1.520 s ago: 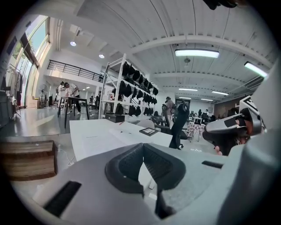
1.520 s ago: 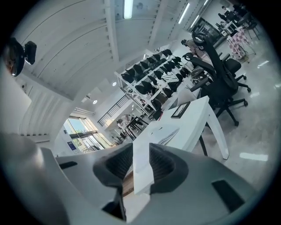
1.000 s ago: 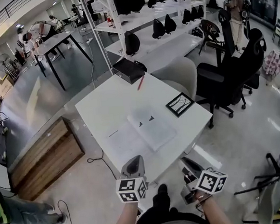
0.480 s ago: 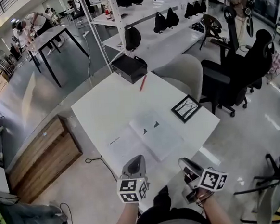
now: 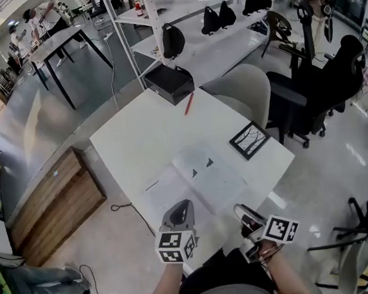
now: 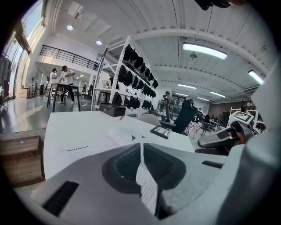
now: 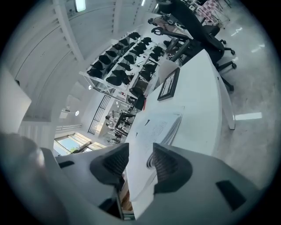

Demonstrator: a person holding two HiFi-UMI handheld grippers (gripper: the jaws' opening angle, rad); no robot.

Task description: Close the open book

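The open book [image 5: 199, 177] lies flat on the white table [image 5: 145, 133], its pages spread near the front edge. My left gripper [image 5: 180, 208] hovers at that edge, just short of the book's near corner, and its jaws are shut on nothing. In the left gripper view the book [image 6: 120, 136] lies past the left gripper [image 6: 141, 147]. My right gripper [image 5: 243, 209] hangs off the table's front right edge, apart from the book. Its jaws are opening and stand empty. In the right gripper view the right gripper [image 7: 140, 149] points along the book [image 7: 158, 127].
A framed picture [image 5: 251, 139] lies to the right of the book. A red pen [image 5: 189, 103] and a black box [image 5: 169, 82] sit at the far end. A grey chair [image 5: 246, 91] and black office chair [image 5: 319, 88] stand to the right, a wooden cabinet [image 5: 52, 201] to the left.
Both grippers have come forward toward the table's front edge and the book sits nearer to them. The right gripper has rolled and its marker cube has tilted.
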